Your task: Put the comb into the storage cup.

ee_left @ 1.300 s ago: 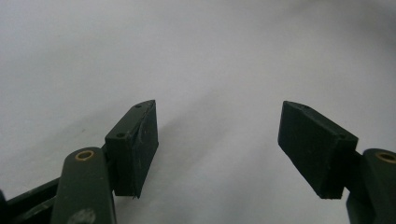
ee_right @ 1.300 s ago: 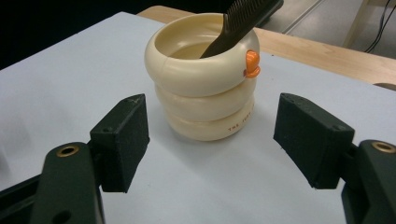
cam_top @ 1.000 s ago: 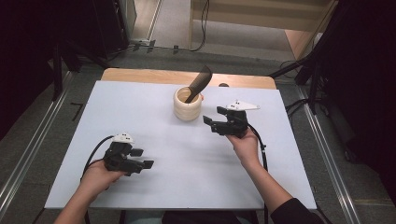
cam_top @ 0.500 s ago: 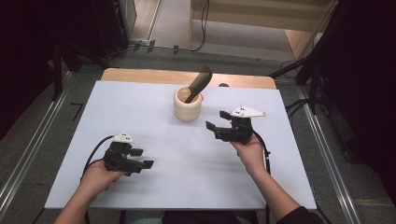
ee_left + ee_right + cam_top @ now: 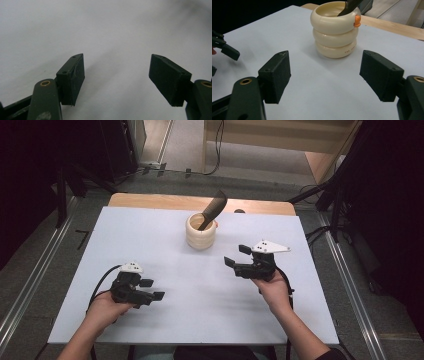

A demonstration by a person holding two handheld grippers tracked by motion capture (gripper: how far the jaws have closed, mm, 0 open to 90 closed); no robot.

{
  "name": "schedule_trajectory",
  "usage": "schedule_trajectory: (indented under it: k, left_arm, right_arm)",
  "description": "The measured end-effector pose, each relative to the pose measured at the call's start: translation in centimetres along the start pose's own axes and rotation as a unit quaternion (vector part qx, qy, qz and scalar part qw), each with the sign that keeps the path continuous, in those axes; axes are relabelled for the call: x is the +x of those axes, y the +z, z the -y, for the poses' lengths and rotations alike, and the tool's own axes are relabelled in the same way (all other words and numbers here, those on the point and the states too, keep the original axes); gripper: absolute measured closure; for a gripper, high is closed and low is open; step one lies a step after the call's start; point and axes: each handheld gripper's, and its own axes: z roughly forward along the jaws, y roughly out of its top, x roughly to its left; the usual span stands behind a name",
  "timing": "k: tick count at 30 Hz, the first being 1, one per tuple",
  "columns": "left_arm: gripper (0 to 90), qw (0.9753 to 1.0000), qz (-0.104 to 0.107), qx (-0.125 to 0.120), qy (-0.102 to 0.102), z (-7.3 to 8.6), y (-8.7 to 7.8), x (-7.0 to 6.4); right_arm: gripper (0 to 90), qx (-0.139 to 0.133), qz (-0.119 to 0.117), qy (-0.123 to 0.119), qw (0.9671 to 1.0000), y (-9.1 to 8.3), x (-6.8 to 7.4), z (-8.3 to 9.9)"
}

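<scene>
Right tongs [image 5: 239, 256] have drawn back toward the person, away from the cream ribbed cup [image 5: 201, 231]; left tongs [image 5: 151, 289] unmoved. Both spread, empty. Cup mid-bench [image 5: 150, 230], dark comb [image 5: 212, 209] leaning inside. Risk: a sideways nudge could topple it.

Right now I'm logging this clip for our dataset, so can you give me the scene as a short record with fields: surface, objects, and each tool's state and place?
surface: white table with a wooden strip along its far edge
container: cream ribbed cup, upright, far centre of the table
contents: dark comb-like item leaning out of the cup
cup detail: small orange piece at the rim
left tool: open, holding nothing, near left of the table
right tool: open, holding nothing, pointed toward the cup, apart from it
</scene>
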Motion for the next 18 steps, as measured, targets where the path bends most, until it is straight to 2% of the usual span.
schedule_trajectory:
  k: [12,18]
  left_arm:
    - [29.3,1.0,0.003,-0.002,0.001,0.0,-0.1,0.0]
    - [29.3,1.0,0.005,-0.006,0.0,0.0,-0.1,0.0]
  right_arm:
    - [22.7,0.011,-0.004,0.002,0.9999,-1.3,0.1,1.2]
    - [22.1,0.017,-0.015,0.009,0.9997,-1.8,0.1,2.0]
